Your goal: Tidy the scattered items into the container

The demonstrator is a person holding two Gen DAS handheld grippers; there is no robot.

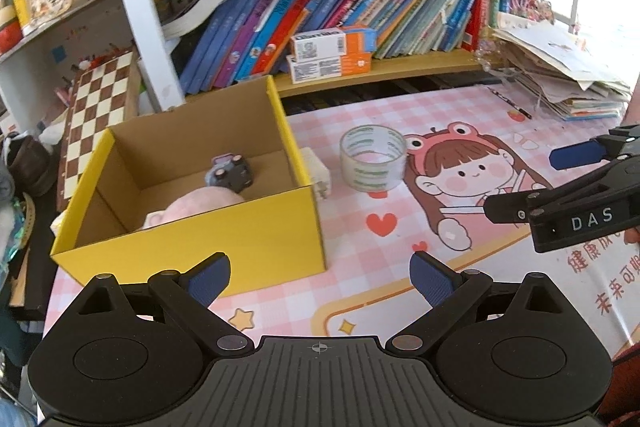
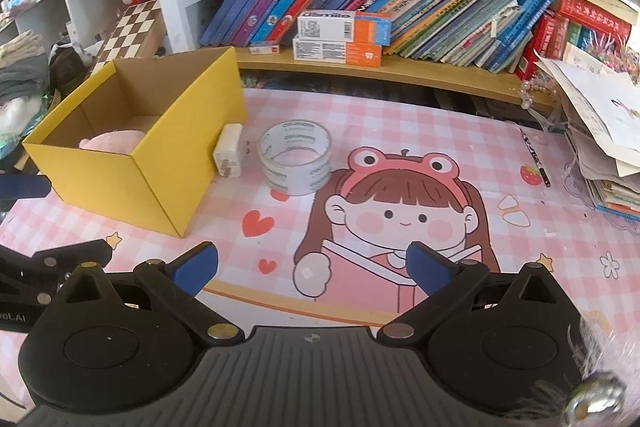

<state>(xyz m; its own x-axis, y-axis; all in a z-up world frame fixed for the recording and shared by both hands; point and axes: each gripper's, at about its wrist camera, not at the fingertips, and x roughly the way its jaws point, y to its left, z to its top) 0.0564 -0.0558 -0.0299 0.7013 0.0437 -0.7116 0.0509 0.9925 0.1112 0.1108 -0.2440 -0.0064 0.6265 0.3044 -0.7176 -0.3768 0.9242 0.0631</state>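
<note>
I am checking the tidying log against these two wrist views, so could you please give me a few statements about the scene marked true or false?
1. The roll of clear packing tape lies inside the yellow cardboard box. False: it sits on the pink checked desk mat, outside the box.
2. A pink plush toy is in the box. True.
3. The white plug-in charger block stands against the box's outer wall. True.
4. The left claw is shut on the tape. False: it is open and empty.
5. The right claw is open and holds nothing. True.
</note>
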